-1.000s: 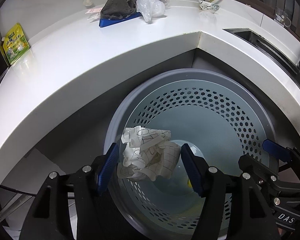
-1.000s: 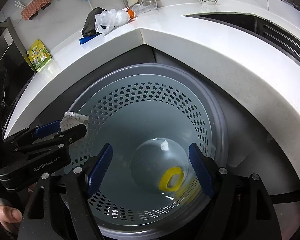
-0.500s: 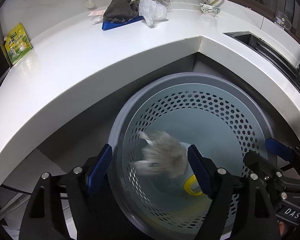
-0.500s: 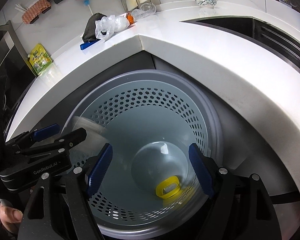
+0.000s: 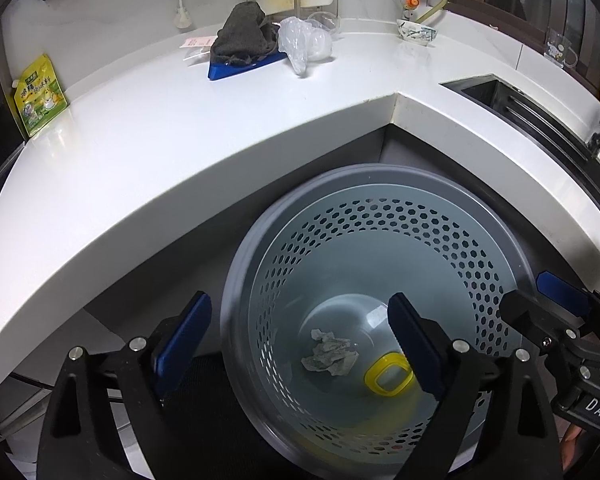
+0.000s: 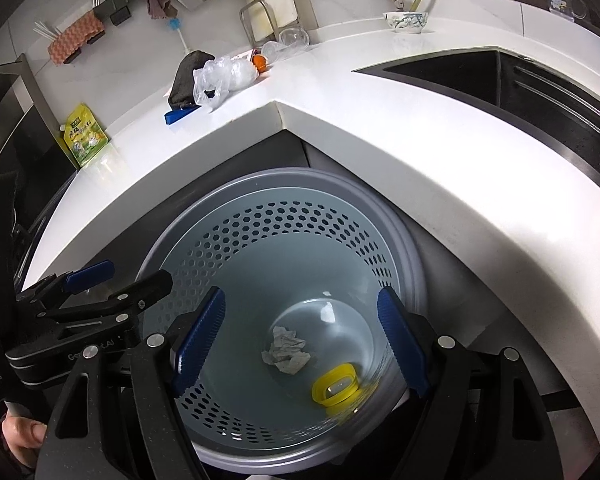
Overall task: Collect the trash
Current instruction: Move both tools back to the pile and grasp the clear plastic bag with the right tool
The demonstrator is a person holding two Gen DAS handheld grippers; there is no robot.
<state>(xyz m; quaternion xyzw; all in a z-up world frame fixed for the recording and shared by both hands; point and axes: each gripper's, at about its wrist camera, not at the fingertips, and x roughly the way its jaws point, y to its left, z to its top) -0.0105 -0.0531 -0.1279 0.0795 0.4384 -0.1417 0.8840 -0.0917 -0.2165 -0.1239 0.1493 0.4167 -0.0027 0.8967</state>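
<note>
A grey perforated trash bin stands on the floor below the counter corner. A crumpled white paper ball lies on its bottom beside a yellow ring-shaped piece. My left gripper is open and empty above the bin's left rim. My right gripper is open and empty above the bin. Each gripper shows at the edge of the other's view.
The white L-shaped counter wraps around the bin. On it lie a clear plastic bag, a dark cloth on a blue board, a green packet and a bowl. A sink is at the right.
My left gripper opened and let go of the crumpled paper. The paper fell to the bin's bottom. Both grippers rose a little.
</note>
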